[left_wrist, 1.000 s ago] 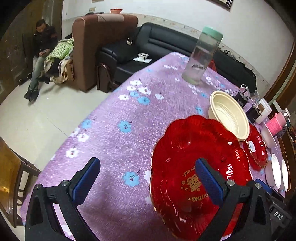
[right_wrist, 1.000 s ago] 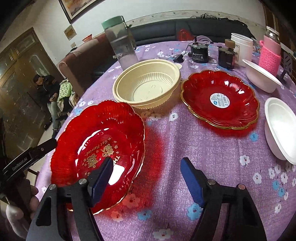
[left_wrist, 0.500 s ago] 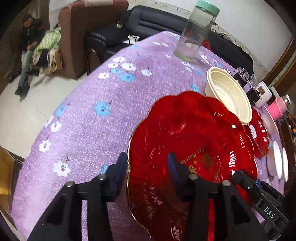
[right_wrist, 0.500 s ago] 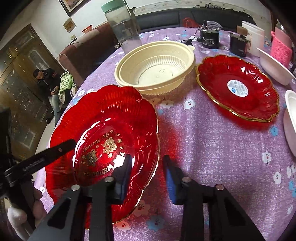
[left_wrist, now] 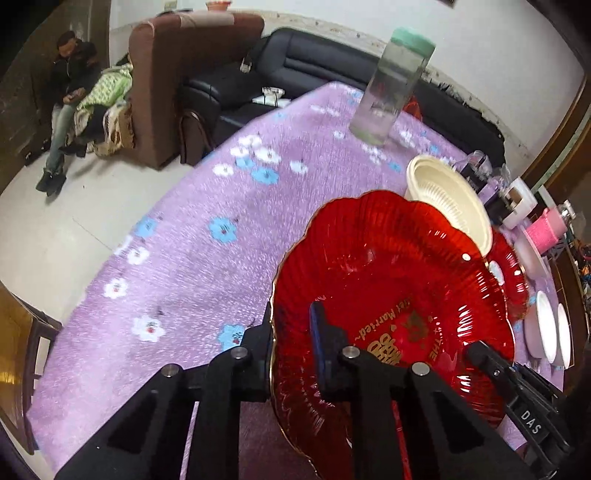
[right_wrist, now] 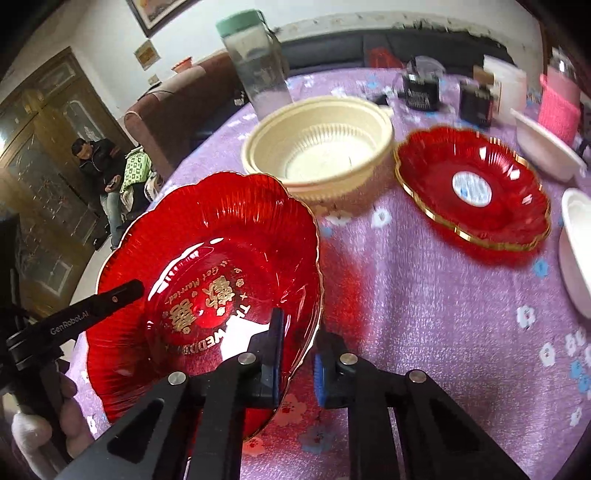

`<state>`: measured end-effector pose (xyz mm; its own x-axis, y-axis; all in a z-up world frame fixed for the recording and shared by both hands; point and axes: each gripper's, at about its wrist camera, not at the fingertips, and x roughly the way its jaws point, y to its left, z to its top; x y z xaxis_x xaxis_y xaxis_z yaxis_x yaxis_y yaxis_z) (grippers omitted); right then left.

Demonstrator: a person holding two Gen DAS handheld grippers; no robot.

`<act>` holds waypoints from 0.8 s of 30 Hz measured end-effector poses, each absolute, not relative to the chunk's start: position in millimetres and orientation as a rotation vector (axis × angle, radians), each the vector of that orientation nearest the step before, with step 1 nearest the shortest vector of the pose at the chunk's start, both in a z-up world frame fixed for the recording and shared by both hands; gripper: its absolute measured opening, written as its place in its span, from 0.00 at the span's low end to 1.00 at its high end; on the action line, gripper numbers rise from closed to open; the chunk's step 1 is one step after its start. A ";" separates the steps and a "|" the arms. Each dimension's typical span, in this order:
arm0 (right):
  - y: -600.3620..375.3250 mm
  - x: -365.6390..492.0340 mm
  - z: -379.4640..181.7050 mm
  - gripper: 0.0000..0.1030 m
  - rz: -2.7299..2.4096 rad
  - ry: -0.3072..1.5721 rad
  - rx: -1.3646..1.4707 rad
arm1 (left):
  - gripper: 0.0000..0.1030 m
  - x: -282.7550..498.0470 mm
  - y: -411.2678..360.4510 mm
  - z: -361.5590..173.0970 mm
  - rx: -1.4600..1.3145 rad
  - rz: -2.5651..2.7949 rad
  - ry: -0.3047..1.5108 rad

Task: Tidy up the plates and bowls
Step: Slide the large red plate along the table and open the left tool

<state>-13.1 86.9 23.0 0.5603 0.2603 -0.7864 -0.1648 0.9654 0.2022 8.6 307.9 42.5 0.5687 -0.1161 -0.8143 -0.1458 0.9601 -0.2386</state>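
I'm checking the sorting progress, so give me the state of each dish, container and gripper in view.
Near red plate: tilted, rim between both grippers' fingers.
Far red plate: flat on the table, free.
Cream bowls: nested, upright, empty.
White bowls: on the table, untouched.
Jar: upright, lid on.
Left gripper: closing on the near plate's rim.
Right gripper: closing on the opposite rim.

We see white walls (left_wrist: 332,22) | pale tiled floor (left_wrist: 55,229) | brown armchair (left_wrist: 162,74) beside black sofa (left_wrist: 295,70) | wooden cabinet (right_wrist: 48,147) | framed picture (right_wrist: 159,14) | person seated (left_wrist: 66,85).
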 end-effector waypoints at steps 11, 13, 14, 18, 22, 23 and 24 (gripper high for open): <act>118.2 -36.6 31.3 0.15 0.331 0.920 0.048 | 0.16 -29.1 339.5 58.9 -0.321 0.055 0.923; 122.4 -37.6 25.5 0.15 0.329 0.926 0.034 | 0.16 -29.5 343.8 50.0 -0.331 0.062 0.942; 123.6 -37.3 22.9 0.15 0.328 0.931 0.030 | 0.16 -28.8 345.7 44.6 -0.338 0.066 0.955; 124.3 -35.8 13.6 0.15 0.317 0.954 0.033 | 0.16 -28.8 345.5 31.9 -0.337 0.073 0.981; 120.3 -39.3 7.7 0.15 0.310 0.969 0.048 | 0.16 -32.5 341.7 27.1 -0.335 0.071 0.985; 119.2 -39.8 6.4 0.15 0.308 0.973 0.053 | 0.16 -32.9 340.9 25.8 -0.334 0.070 0.987; 118.4 -40.4 5.2 0.15 0.308 0.976 0.056 | 0.16 -33.0 340.1 24.4 -0.331 0.071 0.990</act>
<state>-40.4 118.4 5.2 0.5208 0.2813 -0.8060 -0.2316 0.9553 0.1838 -33.0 340.1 24.4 0.5508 -0.0913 -0.8296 -0.2080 0.9476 -0.2423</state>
